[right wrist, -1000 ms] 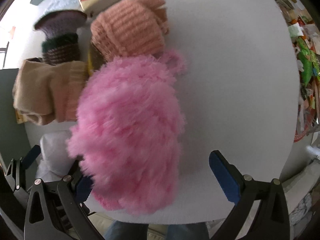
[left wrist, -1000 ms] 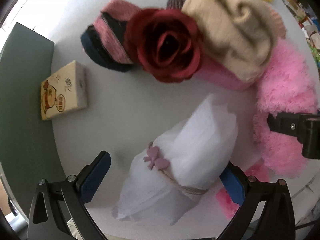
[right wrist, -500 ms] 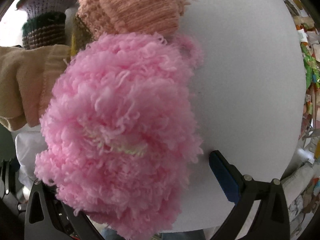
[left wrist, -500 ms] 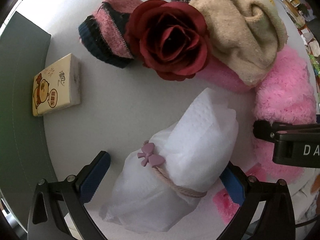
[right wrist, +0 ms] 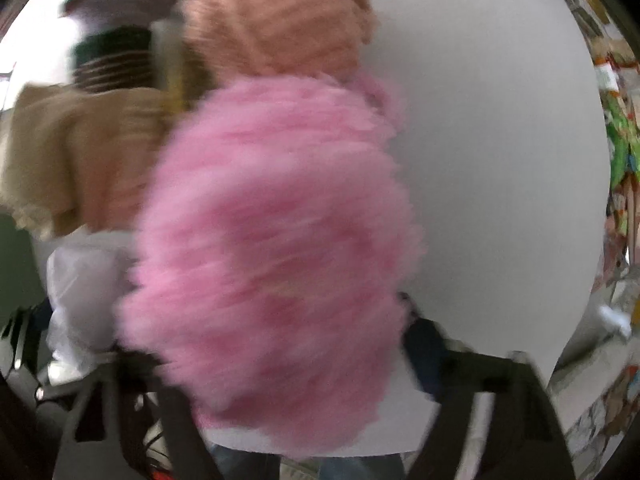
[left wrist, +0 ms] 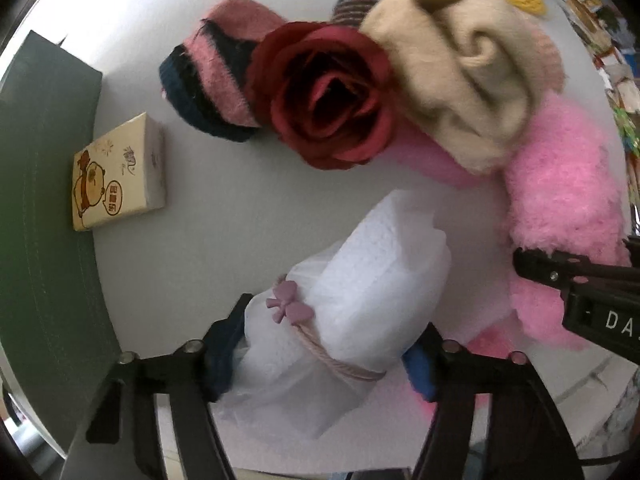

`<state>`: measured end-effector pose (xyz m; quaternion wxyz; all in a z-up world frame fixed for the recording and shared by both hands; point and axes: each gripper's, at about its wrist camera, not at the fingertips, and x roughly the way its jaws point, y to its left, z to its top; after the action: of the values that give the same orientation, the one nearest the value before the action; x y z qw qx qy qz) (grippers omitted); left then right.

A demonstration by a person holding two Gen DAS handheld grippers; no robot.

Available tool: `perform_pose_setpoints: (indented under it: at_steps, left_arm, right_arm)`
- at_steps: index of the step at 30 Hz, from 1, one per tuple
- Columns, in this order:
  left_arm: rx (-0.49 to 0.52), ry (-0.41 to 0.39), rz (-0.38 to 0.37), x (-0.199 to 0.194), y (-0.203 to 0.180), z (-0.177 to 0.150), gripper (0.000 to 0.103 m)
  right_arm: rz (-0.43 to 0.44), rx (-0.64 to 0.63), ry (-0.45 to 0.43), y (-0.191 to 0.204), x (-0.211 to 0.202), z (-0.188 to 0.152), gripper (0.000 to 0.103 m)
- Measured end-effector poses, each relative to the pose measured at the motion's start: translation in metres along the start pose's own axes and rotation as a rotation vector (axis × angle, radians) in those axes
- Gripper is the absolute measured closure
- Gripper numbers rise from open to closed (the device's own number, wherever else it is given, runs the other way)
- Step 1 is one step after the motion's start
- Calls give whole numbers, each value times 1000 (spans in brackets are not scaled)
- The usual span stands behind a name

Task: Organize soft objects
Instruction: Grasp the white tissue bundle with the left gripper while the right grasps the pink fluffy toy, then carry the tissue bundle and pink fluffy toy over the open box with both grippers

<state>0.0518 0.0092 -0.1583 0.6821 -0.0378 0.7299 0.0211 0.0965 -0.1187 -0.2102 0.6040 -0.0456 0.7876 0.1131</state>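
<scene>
Left tool (left wrist: 326, 354) clamped on white tissue bundle (left wrist: 352, 312) tied with cord, low over white surface (left wrist: 224, 184); red rose (left wrist: 324, 96), beige knit (left wrist: 460, 84), tissue pack (left wrist: 118, 172) beyond. Right tool (right wrist: 276, 364), blurred view: blue pads pressed into fluffy pink plush (right wrist: 276, 248), plush against peach knit (right wrist: 280, 16).
</scene>
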Motion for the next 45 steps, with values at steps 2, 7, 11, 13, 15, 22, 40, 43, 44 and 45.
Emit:
perform_pose_setpoints:
  at_steps: [2,7,11,13,15,22,40,43,44,45]
  left_arm:
    - [-13,3,-16,-3,4,-3,40]
    - [-8,-37,-14,-24,11,-15,40]
    - [9,-76,-6,-47,12,-26,40]
    - [8,-92,-16,-58,15,-31,39]
    - [8,-106,-25,-67,18,-36,39]
    - [19,-158,-40,-94,24,-42,39]
    - [3,-311,-26,-141,51,-70,39]
    - [-7,-330,-25,-146,58,-75,39]
    - [-9,-335,-25,-147,59,-76,39]
    - [-11,-339,-26,-147,61,-77,39]
  right_arm:
    - [9,1,1,2,0,-2,57]
    - [29,20,-28,-1,-11,-9,58]
    - [38,24,-57,-3,-24,-19,58]
    - [44,35,-64,-3,-22,-22,58]
    - [55,55,-73,-4,-27,-28,58]
    - [79,77,-112,3,-39,-39,58]
    - [60,16,-206,46,-99,-65,57]
    - [53,1,-217,44,-113,-71,57]
    - [51,-4,-221,46,-114,-72,57]
    - [49,-8,-224,44,-118,-74,57]
